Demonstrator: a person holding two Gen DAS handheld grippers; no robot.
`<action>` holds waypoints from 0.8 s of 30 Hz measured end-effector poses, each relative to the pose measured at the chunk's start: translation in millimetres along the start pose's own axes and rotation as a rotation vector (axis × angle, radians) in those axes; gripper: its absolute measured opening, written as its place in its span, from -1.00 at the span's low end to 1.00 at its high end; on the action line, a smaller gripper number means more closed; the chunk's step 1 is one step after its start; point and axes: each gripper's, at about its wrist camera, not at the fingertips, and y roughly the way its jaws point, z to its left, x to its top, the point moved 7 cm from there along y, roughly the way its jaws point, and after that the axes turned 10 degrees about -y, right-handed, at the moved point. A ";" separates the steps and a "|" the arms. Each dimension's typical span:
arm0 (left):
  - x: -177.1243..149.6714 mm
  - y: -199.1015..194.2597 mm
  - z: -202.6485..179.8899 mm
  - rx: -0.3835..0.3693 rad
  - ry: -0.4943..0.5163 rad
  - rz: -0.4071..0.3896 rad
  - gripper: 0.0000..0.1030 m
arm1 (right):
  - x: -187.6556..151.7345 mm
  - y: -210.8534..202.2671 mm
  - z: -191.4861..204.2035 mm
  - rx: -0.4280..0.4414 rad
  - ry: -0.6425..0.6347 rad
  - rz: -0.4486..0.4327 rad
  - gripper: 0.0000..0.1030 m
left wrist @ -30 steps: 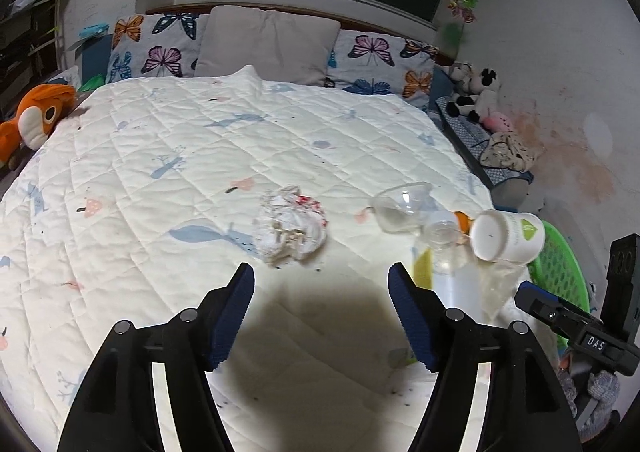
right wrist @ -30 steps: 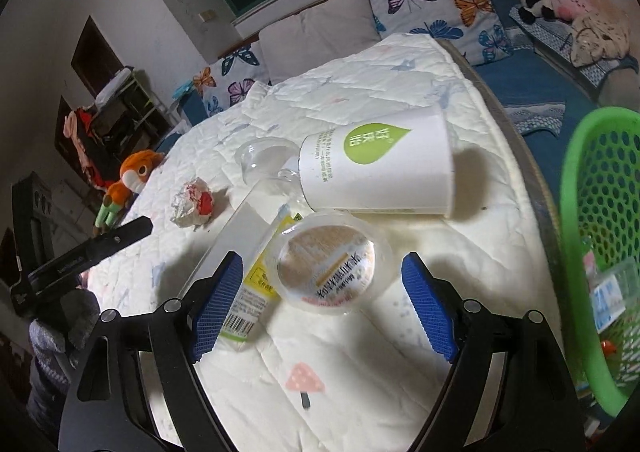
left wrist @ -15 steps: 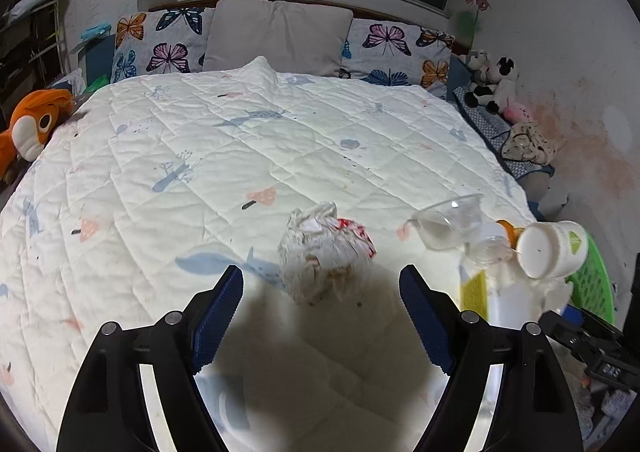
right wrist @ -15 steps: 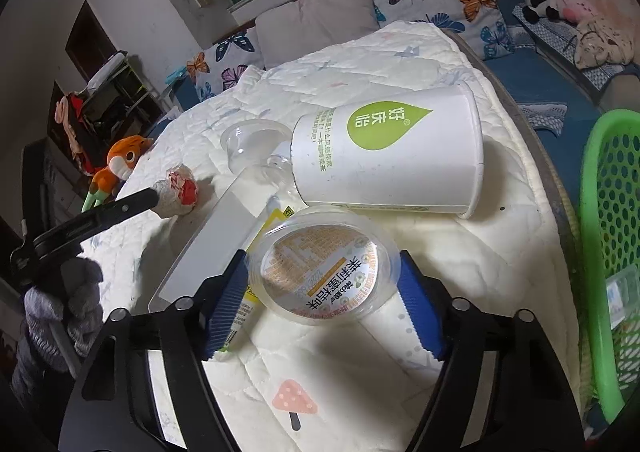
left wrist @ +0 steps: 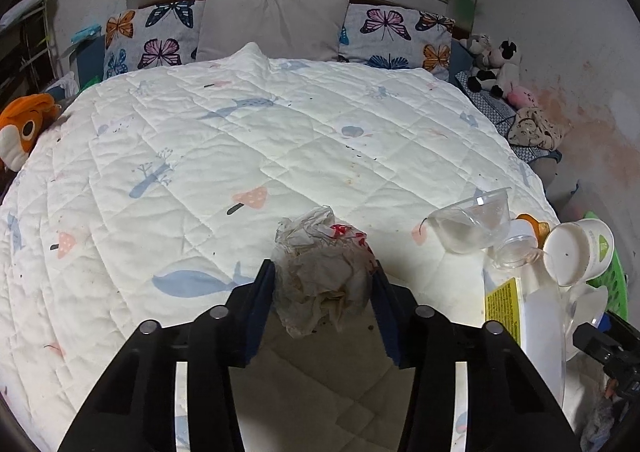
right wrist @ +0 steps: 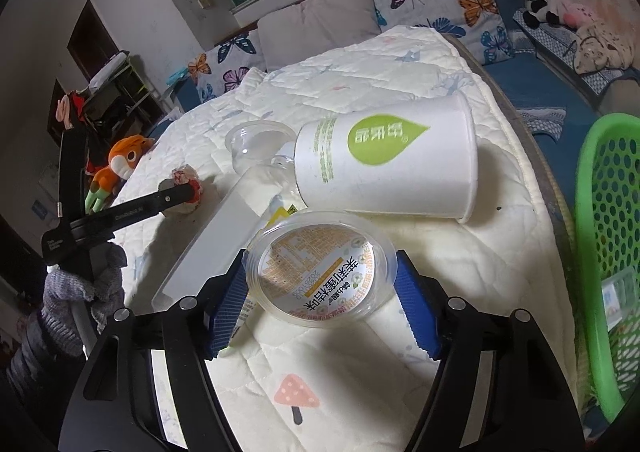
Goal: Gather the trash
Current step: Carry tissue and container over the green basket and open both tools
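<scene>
Both sets of jaws are closed in on trash. Left gripper (left wrist: 322, 284) has its blue pads pressed against either side of a crumpled paper wad (left wrist: 322, 276) w/ red print, which sits on the quilt (left wrist: 240, 139) near the bed's front edge. Right gripper (right wrist: 320, 292) has its pads touching both sides of a clear plastic lid (right wrist: 320, 270) w/ a printed label, tilted up toward the camera; can't tell if it's lifted off the quilt.

Just behind the lid, a white paper cup (right wrist: 388, 163) w/ a green leaf logo lies on its side, open end toward the bed's right edge. Touching the cup's base end: a clear plastic bottle (right wrist: 264, 187) w/ a yellow label, also lying down, and beyond it a clear plastic cup (right wrist: 256, 141). Flat white piece (right wrist: 216, 240) lies beside the bottle.

Green basket (right wrist: 604, 252) stands off the bed's right side, some packaging visible inside. Orange plush toy (right wrist: 120, 163) at the far left edge, butterfly pillows (left wrist: 152, 35) at the head.
</scene>
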 end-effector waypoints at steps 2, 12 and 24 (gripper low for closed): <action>-1.1 -4.1 -0.8 -0.006 -0.005 -0.005 -0.16 | -1.0 -4.8 2.2 0.005 -0.003 -0.005 0.37; -12.0 -45.7 -16.3 -0.072 -0.007 -0.058 -0.18 | -8.8 -32.0 13.8 0.022 -0.016 -0.033 0.37; -21.8 -97.6 -64.6 -0.177 0.068 -0.122 -0.18 | -23.7 -69.8 11.6 0.012 -0.004 -0.072 0.37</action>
